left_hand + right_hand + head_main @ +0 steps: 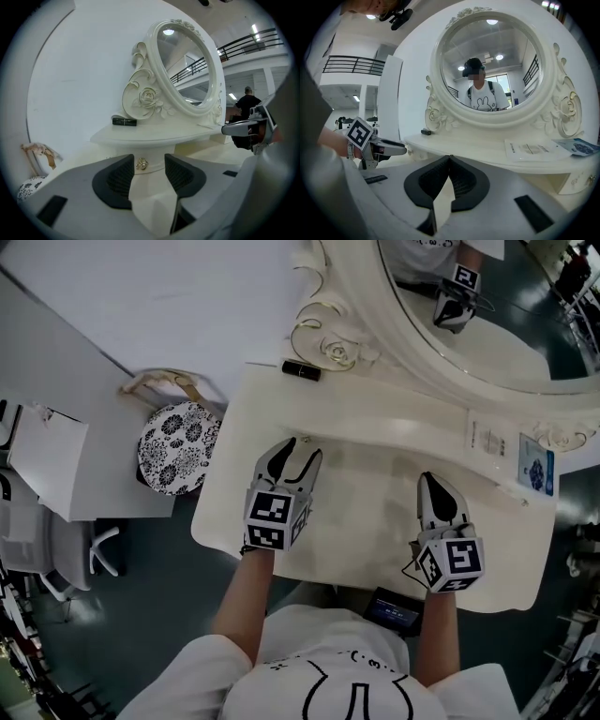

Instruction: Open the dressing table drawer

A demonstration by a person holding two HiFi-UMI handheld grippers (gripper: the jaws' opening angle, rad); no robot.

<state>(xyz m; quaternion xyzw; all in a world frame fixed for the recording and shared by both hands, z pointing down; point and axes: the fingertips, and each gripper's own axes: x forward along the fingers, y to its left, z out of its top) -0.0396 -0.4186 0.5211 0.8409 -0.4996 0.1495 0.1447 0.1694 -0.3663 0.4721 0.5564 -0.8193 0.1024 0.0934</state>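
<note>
The cream dressing table (375, 521) has a raised shelf under an oval mirror (497, 334). A small drawer front with a gold knob (141, 163) sits below the shelf's left end. My left gripper (302, 448) is open and points at that drawer. In the left gripper view the knob shows in the gap between the left gripper's (148, 174) jaws, near their tips, and neither pad touches it. My right gripper (429, 478) hovers over the tabletop further right, shut with nothing in it. In its own view the right gripper's (450, 161) pads meet at the tips.
A black tube (301, 370) lies on the shelf's left end. Two leaflets (487, 439) (535, 463) rest on the shelf at right. A floral-cushioned stool (178, 446) stands left of the table. A dark flat device (392, 610) shows below the table's front edge.
</note>
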